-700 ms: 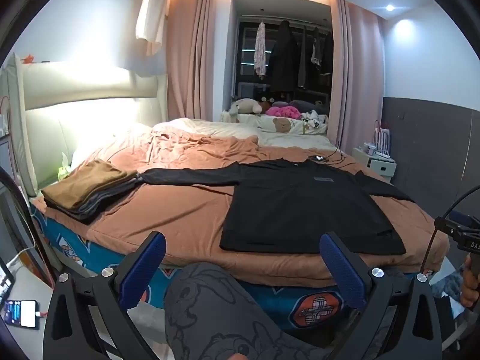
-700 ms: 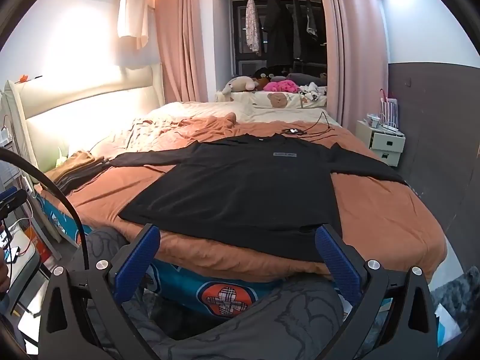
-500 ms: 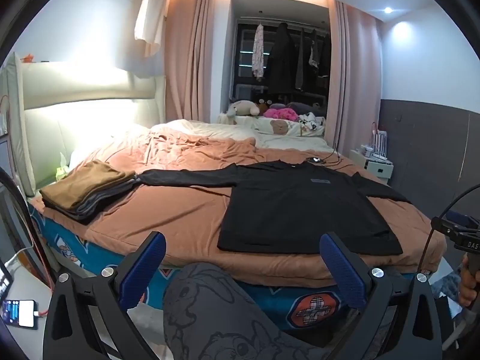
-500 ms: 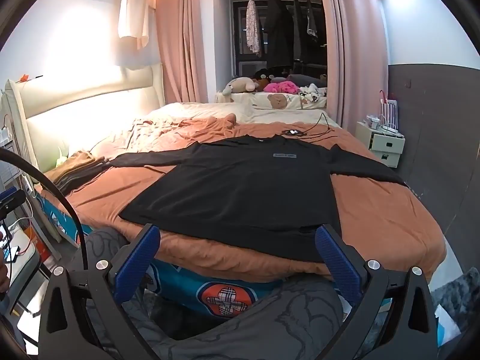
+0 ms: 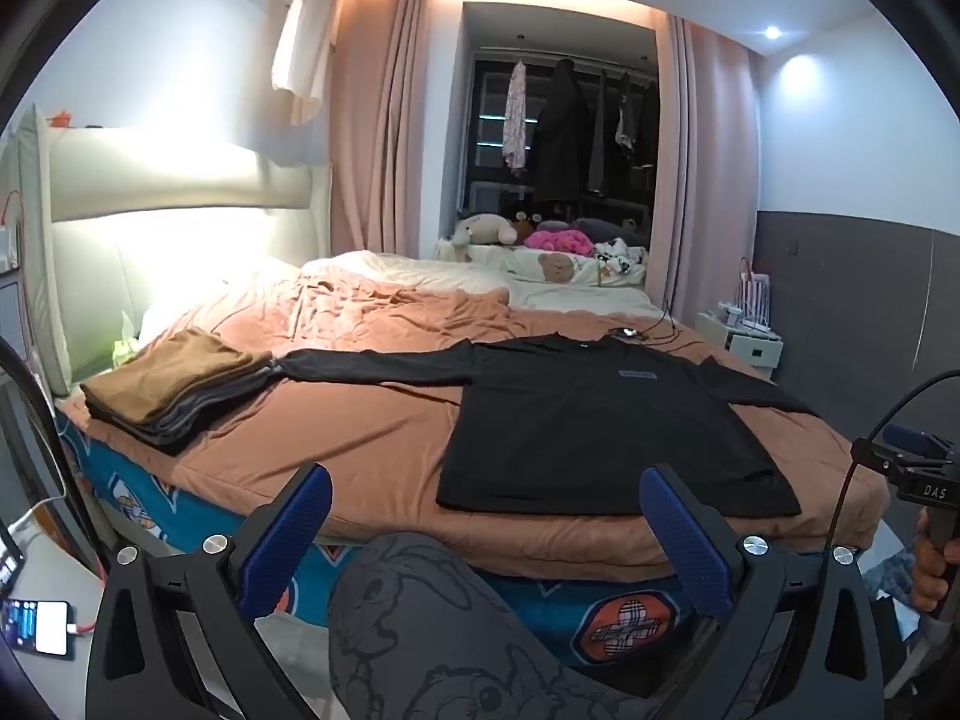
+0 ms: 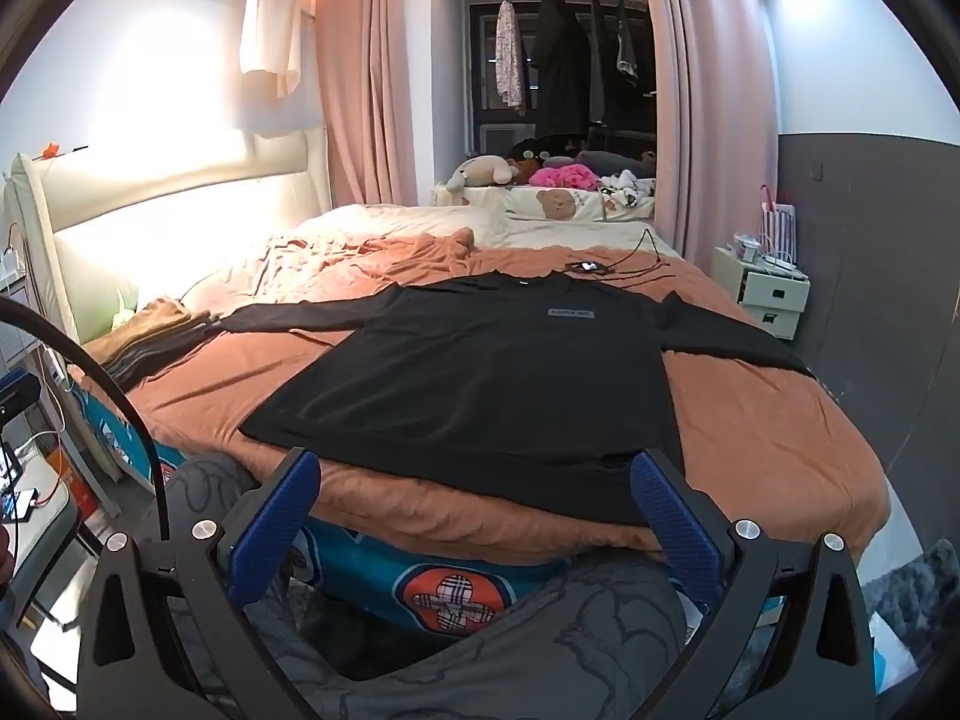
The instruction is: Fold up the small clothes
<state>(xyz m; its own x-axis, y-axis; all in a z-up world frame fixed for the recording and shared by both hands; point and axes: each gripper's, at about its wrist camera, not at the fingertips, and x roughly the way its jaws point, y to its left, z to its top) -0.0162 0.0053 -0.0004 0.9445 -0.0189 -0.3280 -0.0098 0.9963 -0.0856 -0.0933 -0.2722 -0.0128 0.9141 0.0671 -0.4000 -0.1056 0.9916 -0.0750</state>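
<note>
The black shirt (image 6: 480, 384) lies flat on the bed (image 6: 768, 438), front up, sleeves spread toward 9 and 3 o'clock, hem nearest the person. Both the left tongs (image 5: 485, 516) and right tongs (image 6: 474, 495) stand wide apart, empty, short of the bed edge. To start well, I'd take the long sleeve (image 5: 372, 363) first, pinching one layer near the cuff (it touches the folded pile (image 5: 174, 384) at 9 o'clock), and lay it straight across the chest.

We get blown-out glare on the headboard (image 5: 180, 180), a bright ceiling spotlight (image 5: 773, 32), sharp focus, heavy fisheye-darkened corners.
</note>
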